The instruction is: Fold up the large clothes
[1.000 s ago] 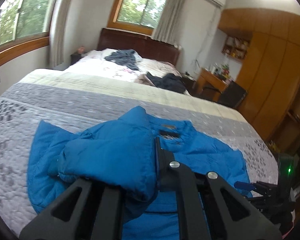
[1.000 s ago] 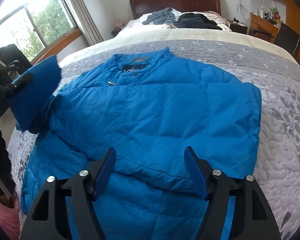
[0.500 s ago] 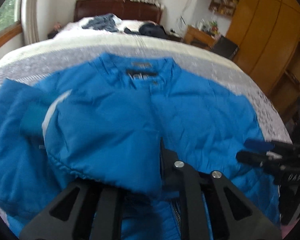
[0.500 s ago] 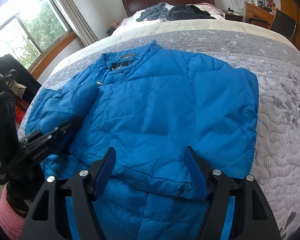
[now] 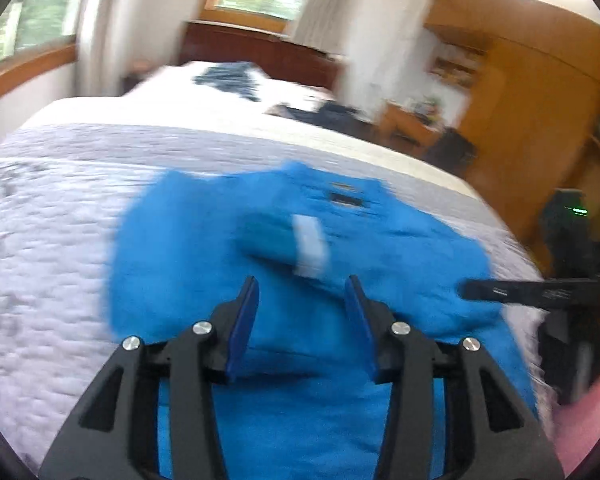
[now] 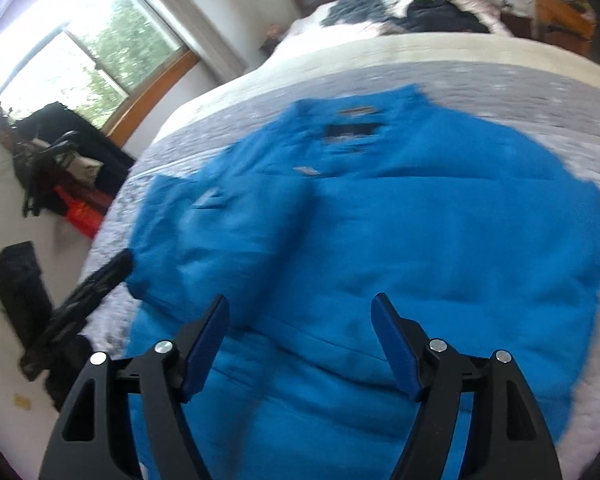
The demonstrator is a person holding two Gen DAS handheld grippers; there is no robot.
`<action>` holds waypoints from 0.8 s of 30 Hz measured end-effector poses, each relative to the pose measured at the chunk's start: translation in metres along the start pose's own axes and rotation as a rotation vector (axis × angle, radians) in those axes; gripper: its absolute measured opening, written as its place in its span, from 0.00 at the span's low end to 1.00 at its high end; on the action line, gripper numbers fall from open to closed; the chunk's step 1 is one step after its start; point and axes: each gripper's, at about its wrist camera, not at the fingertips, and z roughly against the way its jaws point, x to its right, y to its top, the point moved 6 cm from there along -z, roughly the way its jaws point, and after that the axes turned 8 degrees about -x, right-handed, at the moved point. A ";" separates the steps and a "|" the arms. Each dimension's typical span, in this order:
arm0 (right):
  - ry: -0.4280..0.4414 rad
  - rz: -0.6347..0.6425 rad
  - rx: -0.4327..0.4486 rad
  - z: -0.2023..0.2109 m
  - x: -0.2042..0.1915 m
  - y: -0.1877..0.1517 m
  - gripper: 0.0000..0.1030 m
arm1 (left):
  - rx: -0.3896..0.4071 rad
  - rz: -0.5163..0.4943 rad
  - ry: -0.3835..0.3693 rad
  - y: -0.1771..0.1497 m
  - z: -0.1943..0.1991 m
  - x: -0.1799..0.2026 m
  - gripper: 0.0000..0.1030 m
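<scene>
Overall, the bed (image 6: 500,76) fills both views, covered by a grey patterned quilt with a cream band beyond it. Both views are motion-blurred, so fine detail is not readable.

Dark clothes (image 6: 444,16) lie heaped near the headboard (image 5: 256,50), well apart from the work area.

Jacket (image 6: 420,232): blue, quilted, spread flat on the grey quilt with the collar toward the headboard. One sleeve (image 5: 276,236) lies folded across the chest; a pale patch shows at its end. In the right wrist view the folded sleeve sits on the side of the jacket nearer the window.

Left hand-held gripper (image 5: 300,324): jaws apart, nothing between them. It hangs over the lower half of the jacket; contact with the fabric cannot be judged.

Right hand-held gripper (image 6: 300,344): jaws wide apart, empty, positioned over the jacket's lower hem area. In the left wrist view it appears at the right edge, beside the jacket's far side. Whether it touches the cloth cannot be told.
</scene>
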 end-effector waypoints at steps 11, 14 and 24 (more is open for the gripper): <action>0.038 -0.029 -0.121 -0.073 -0.028 0.026 0.31 | -0.054 0.082 -0.038 -0.003 -0.031 -0.029 0.42; 0.063 -0.023 -0.098 -0.056 -0.029 0.025 0.18 | -0.045 0.104 -0.070 -0.001 -0.017 -0.030 0.42; 0.038 -0.083 0.011 0.002 0.019 0.024 0.17 | -0.059 0.042 -0.060 0.022 -0.040 0.006 0.44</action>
